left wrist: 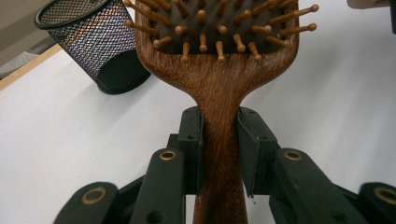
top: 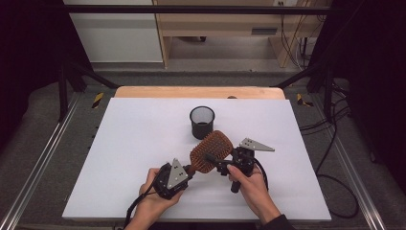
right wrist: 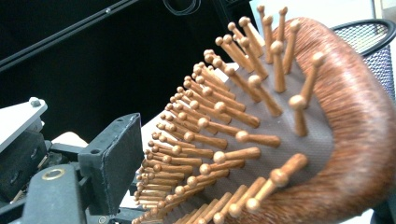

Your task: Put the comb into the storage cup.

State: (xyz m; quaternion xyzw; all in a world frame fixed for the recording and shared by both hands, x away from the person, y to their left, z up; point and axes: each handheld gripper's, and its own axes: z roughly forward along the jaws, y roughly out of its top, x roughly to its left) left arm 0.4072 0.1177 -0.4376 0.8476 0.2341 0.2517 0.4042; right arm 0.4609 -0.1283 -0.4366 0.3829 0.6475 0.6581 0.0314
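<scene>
Wooden hairbrush (top: 211,151) between your two grippers.
Your left gripper (left wrist: 219,149) clamps its handle; your right gripper (top: 221,162), at 3 o'clock, straddles the head, grip unclear.

Hairbrush (top: 211,151) just before mesh cup (top: 202,122), seemingly raised above table (top: 134,143)

brown wooden hairbrush (top: 211,151), black mesh cup (top: 202,122)

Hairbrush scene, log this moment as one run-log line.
left gripper: shut on hairbrush handle | right gripper: at brush head, grip unclear | mesh cup: upright behind
</scene>
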